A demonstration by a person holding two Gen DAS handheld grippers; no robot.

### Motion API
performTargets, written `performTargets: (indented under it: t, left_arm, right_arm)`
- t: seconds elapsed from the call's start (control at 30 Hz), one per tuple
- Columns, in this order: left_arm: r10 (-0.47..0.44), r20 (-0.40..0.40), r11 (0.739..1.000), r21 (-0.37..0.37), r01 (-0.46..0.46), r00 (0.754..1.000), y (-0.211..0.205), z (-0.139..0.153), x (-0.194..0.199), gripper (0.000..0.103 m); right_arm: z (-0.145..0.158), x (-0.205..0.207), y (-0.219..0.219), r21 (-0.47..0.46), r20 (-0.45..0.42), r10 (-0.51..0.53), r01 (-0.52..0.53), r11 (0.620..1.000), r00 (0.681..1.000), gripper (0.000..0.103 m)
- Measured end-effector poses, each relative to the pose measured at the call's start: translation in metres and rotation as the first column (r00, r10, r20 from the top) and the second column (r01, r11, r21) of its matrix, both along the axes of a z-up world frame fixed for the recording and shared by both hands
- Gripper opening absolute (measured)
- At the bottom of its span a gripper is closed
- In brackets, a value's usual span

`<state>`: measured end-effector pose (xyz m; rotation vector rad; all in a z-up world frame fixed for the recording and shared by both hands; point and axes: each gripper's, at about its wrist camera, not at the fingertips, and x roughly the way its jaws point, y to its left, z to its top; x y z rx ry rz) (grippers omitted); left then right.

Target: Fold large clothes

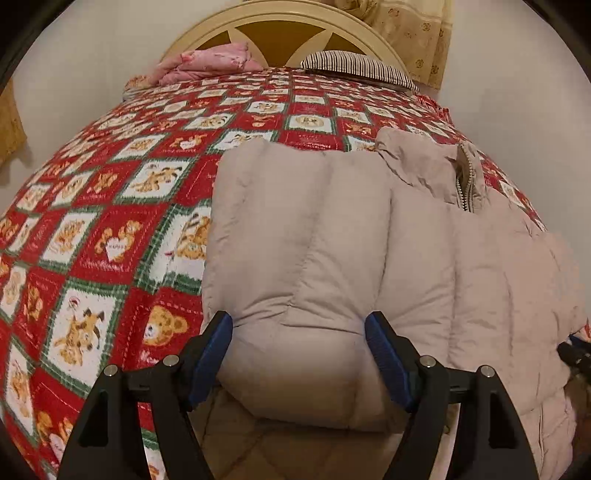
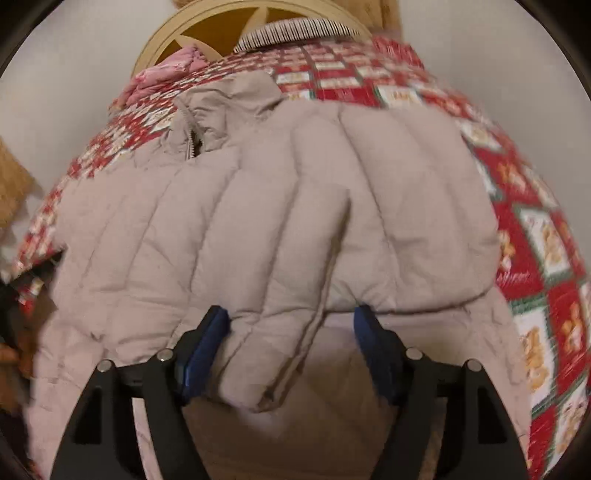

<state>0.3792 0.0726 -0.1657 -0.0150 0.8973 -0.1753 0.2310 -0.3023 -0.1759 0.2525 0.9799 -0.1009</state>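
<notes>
A pale beige quilted puffer jacket (image 1: pixel 332 229) lies on the bed, its collar and zipper (image 1: pixel 466 181) toward the headboard. A folded-over part of it bulges between the wide-apart fingers of my left gripper (image 1: pixel 298 325), whose blue pads (image 1: pixel 212 354) flank the fabric without pinching it. In the right wrist view the same jacket (image 2: pixel 277 206) fills the frame, and my right gripper (image 2: pixel 291 317) is open with its blue pads (image 2: pixel 207 343) on either side of a puffy fold. The right gripper's tip (image 1: pixel 574 350) shows at the left view's right edge.
The bed carries a red, green and white teddy-bear quilt (image 1: pixel 110 206). A pink bundle (image 1: pixel 210 62) and a striped pillow (image 1: pixel 354 66) lie by the cream round headboard (image 1: pixel 280 22). A patterned curtain (image 1: pixel 417 33) hangs behind. White walls stand on both sides.
</notes>
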Motion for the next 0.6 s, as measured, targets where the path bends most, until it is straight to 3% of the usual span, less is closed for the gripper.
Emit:
performTargets:
  t: [0.07,0.17,0.3,0.43,0.6]
  left_arm:
    - [0.002,-0.002,1.0,-0.001,-0.002,1.0,0.003,0.012,0.0,0.076]
    - [-0.012,0.065,0.994,-0.105,0.019,0.998,0.009,0.043,-0.004,0.076]
    - [0.005,0.131,0.989,-0.145,0.014,0.991,0.004,0.074,0.015,0.077]
    - [0.062,0.126,0.978,-0.206,-0.035,0.99,-0.01,0.076,0.056,0.077]
    - [0.118,0.064,0.96,-0.263,-0.098,0.991,-0.023,0.038,0.091,0.077]
  right_arm:
    - [0.011,0.006,0.002,-0.024,-0.036,0.012,-0.013,1.0,0.999,0.073]
    - [0.052,0.015,-0.003,0.02,0.045,0.004,-0.005,1.0,0.999,0.075]
    - [0.097,0.074,-0.021,0.09,0.104,-0.032,0.022,0.996,0.994,0.081]
    - [0.1,0.152,-0.028,0.128,0.03,-0.056,0.052,0.99,0.998,0.081]
    - [0.076,0.23,-0.028,0.131,-0.049,-0.158,0.163,0.978,0.986,0.082]
